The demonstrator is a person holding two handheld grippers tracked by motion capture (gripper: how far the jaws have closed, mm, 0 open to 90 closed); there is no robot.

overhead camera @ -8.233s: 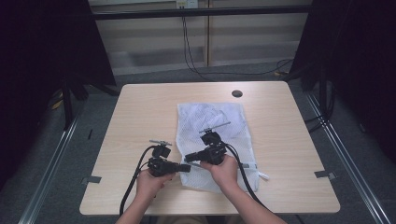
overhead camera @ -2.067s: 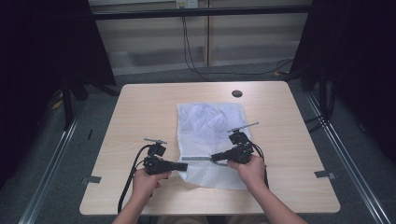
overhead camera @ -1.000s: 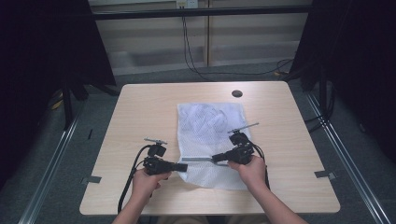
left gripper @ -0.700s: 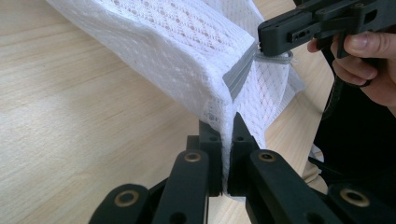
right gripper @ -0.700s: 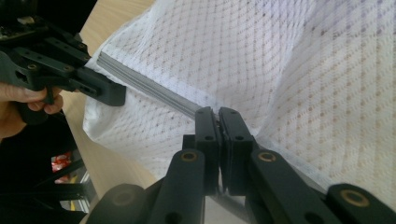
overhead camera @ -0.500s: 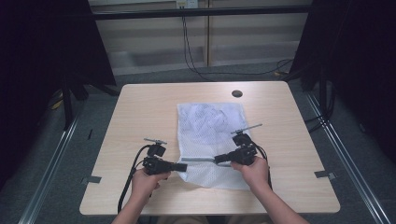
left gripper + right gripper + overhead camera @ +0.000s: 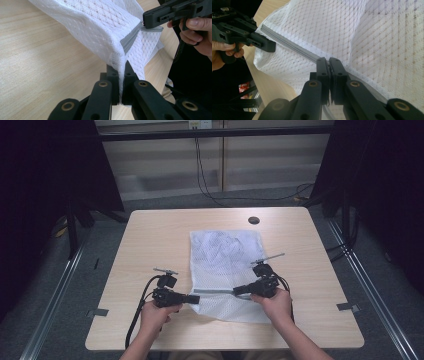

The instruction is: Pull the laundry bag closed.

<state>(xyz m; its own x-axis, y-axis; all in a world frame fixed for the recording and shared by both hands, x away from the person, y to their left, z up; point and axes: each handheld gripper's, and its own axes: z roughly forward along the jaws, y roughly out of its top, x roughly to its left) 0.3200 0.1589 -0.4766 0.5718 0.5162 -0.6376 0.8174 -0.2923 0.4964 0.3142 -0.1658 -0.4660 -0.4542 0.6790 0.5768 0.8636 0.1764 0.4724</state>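
Dark curtains close off both sides of the room, and a pale wall with a hanging cable (image 7: 200, 170) runs behind the far edge of the light wooden counter (image 7: 150, 245) I sit at. Grey carpet surrounds it, and a small dark round hole (image 7: 253, 220) sits near the counter's far edge.

A white mesh bag (image 7: 222, 260) lies on the counter, reaching from the middle toward the near edge, a little right of centre. A grey zipper (image 7: 215, 292) runs across its near part, from left to right between my two tools.

My left hand-held gripper (image 7: 194, 298) is at the bag's near left corner. In the left gripper view its black jaws are pressed together on the white mesh (image 7: 105, 30), pinching the corner where the grey zipper (image 7: 130, 41) ends, and the fabric rises off the wood there. My left hand (image 7: 156, 312) grips the tool's handle near the counter's near edge.

My right hand-held gripper (image 7: 235, 291) is at the right part of the zipper line, pointing left. In the right gripper view its jaws are closed right at the zipper (image 7: 294, 48), with mesh (image 7: 367, 37) spreading out behind; whether they pinch the pull tab or the tape I cannot tell. In the left gripper view, this tool (image 7: 144, 23) meets the zipper's far end. My right hand (image 7: 275, 302) holds it from the near side.
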